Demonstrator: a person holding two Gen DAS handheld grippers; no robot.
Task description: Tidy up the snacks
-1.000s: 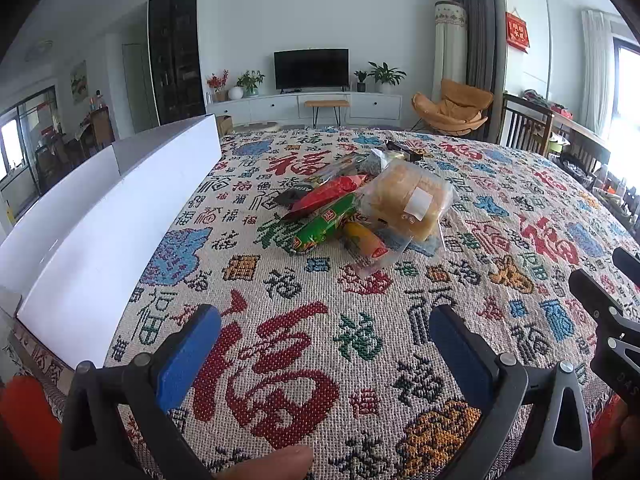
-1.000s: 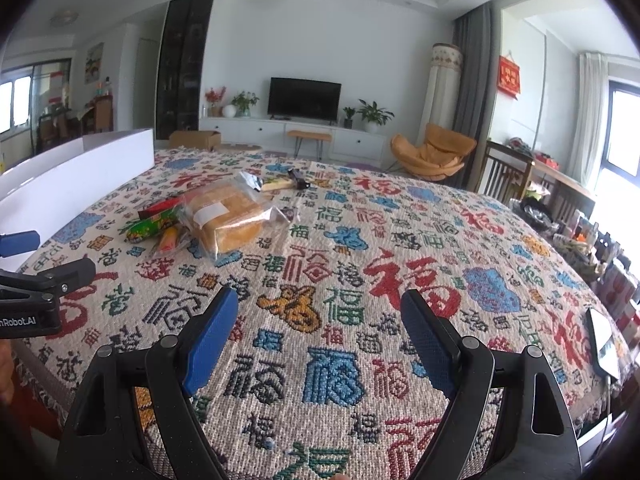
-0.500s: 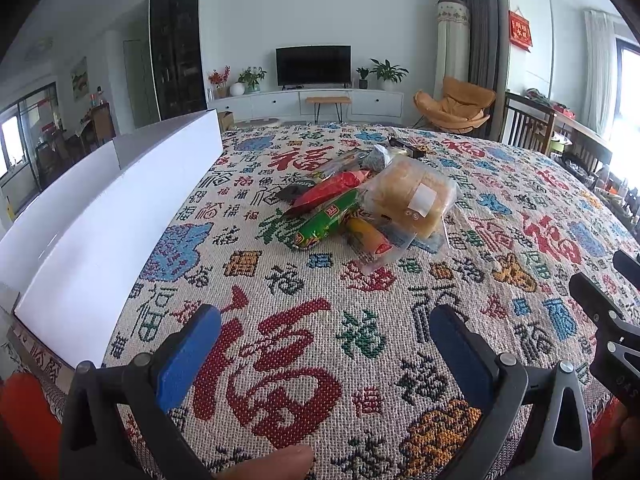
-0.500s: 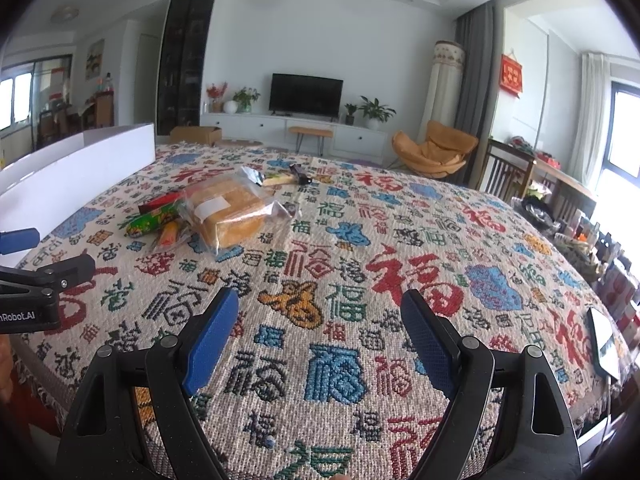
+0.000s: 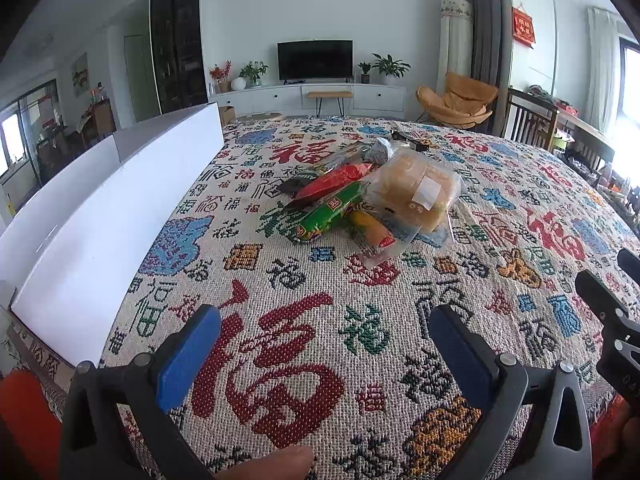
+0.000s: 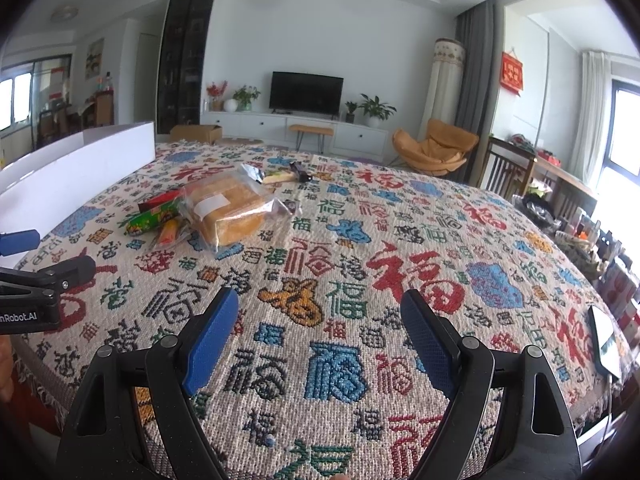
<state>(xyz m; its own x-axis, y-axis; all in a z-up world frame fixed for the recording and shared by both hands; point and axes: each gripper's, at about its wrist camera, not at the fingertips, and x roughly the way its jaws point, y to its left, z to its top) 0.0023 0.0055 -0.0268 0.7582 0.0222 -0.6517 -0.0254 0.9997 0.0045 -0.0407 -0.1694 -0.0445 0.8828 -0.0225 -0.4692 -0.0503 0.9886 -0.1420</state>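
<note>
**Bright daylight, heavy fisheye bend**

You have even daylight in both views, strongest from the window [image 6: 626, 136] at the right edge, which blows out to white glare. Shadows on the tablecloth [image 5: 320, 320] are soft and faint. Both frames are sharp in the middle; straight lines bow near the borders, and the corners go black.

Right gripper [image 6: 316, 332] is hovering with jaws wide apart over a patterned tablecloth [image 6: 400, 240]; a bagged bread [image 6: 226, 208] is lying among snack packets [image 6: 160, 220] ahead.
</note>
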